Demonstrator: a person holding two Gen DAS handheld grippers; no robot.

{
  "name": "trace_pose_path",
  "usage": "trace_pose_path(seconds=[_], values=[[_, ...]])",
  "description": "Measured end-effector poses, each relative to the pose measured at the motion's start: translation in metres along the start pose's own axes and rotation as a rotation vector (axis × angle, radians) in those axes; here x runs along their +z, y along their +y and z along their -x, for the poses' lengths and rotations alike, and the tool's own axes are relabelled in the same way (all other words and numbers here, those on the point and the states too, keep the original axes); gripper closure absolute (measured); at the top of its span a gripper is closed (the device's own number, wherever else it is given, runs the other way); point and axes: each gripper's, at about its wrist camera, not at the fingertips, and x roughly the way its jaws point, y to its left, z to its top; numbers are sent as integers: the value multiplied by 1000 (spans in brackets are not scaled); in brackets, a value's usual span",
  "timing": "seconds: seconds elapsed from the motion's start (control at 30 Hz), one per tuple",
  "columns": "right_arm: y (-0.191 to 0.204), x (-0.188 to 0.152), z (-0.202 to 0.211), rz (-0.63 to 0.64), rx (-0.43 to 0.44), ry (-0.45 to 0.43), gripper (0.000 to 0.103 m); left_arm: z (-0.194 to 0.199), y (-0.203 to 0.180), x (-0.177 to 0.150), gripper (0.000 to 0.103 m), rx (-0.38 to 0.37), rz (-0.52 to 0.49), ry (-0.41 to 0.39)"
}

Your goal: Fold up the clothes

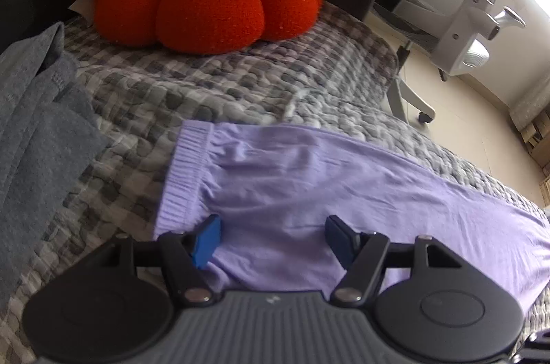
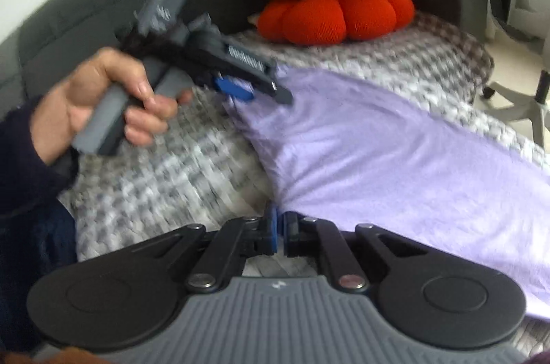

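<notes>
Lilac knit garment [image 1: 309, 178] stretched rightward under open left gripper [image 1: 273, 235], ribbed waistband [image 1: 182, 171] just left; right gripper [image 2: 279, 235] clamped on near edge.

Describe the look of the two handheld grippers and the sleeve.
Both the left gripper and right gripper have ribbed grey bodies, black round housings, black linkage arms with silver pivots, and blue pads. The sleeve is dark navy.
</notes>
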Motion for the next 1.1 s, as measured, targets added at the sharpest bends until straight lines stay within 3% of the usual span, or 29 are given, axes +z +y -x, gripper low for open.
trace_pose_path(seconds=[0.1, 0.27, 0.33, 0.4, 0.57, 0.7, 0.83, 0.93, 1.0, 1.03, 1.07, 1.1], values=[[5, 0, 0, 38, 11, 21, 97, 0, 0, 1, 35, 15, -8, -14], [4, 0, 7, 46, 54, 6, 96, -1, -7, 3, 37, 131, -112, -62], [8, -3, 3, 67, 56, 34, 96, 0, -6, 4, 37, 137, -121, -70], [9, -5, -1, 80, 5, 61, 96, 2, -2, 7, 37, 143, -112, -78], [5, -7, 0, 42, -5, 29, 90, 6, 0, 9, 37, 215, -124, -127], [4, -4, 8, 15, -15, -31, 82, 16, 11, 14, 37, 174, -40, -116], [-1, -3, 6, -16, 1, -52, 81, 13, 15, 14, 36, 195, -28, -115], [2, -2, 1, 0, -17, -38, 81, 1, 16, 13, 36, 207, -34, -71], [4, -4, -1, 6, -27, -33, 86, -4, 17, 11, 37, 211, -30, -57], [4, -4, -1, 9, -27, -34, 94, -6, 17, 10, 38, 224, -37, -61], [5, -5, -1, 14, -16, -32, 94, -7, 17, 9, 44, 237, -44, -66], [6, -6, 1, 22, 6, -34, 94, -9, 18, 9, 70, 231, -35, -53]])
